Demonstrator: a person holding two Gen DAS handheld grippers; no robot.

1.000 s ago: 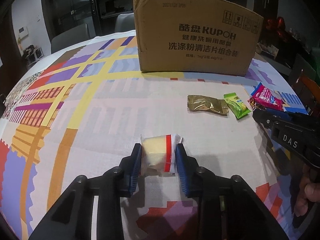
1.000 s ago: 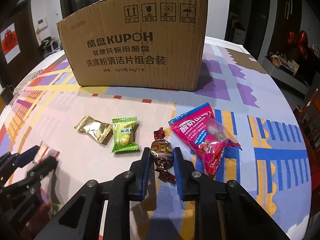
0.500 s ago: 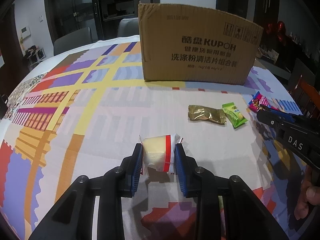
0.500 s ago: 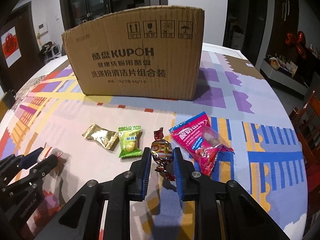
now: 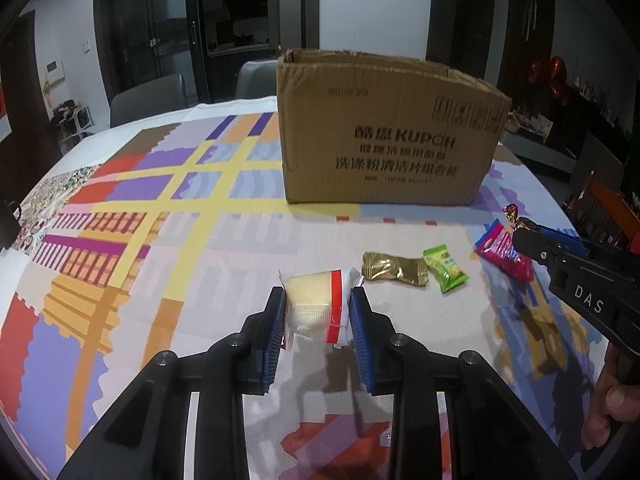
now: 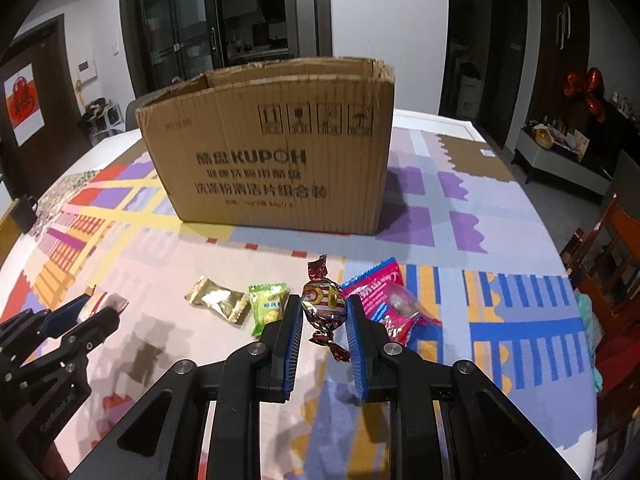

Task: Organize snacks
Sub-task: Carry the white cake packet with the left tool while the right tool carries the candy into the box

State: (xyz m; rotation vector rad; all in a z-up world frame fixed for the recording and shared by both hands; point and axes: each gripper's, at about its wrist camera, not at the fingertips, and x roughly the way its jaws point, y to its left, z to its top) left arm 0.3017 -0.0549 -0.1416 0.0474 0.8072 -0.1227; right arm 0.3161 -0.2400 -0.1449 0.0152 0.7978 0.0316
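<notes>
left wrist view: the left gripper (image 5: 317, 316) is closed on a clear packet (image 5: 316, 304) with a pale yellow cake inside and a red stripe down one side. its blue pads press both sides of the packet, which looks lifted clear of the patterned tablecloth (image 5: 160, 248), with a shadow beneath it. beyond it stands an open cardboard box (image 5: 384, 136), well apart from the packet. on the cloth to the right lie a gold packet (image 5: 394, 269), a green sweet (image 5: 445, 267) just beside it, and a pink packet (image 5: 505, 254) further right. the right gripper (image 5: 520, 229) enters from the right edge, with a foil wrapper end showing at its tip.

right wrist view: the right gripper (image 6: 323, 311) is closed on a round sweet (image 6: 325, 307) in dark red and gold foil with twisted ends, held between both blue pads and seemingly off the cloth. the green sweet (image 6: 267, 307) and gold packet (image 6: 218, 299) lie to its left, the pink packet (image 6: 386, 300) to its right. the box (image 6: 272, 160) stands behind, top open; its inside cannot be seen. the left gripper (image 6: 94, 307) shows at the left edge with its packet.

judgement: the task looks early. two snacks are picked up but not yet in the box, and three remain on the cloth.
</notes>
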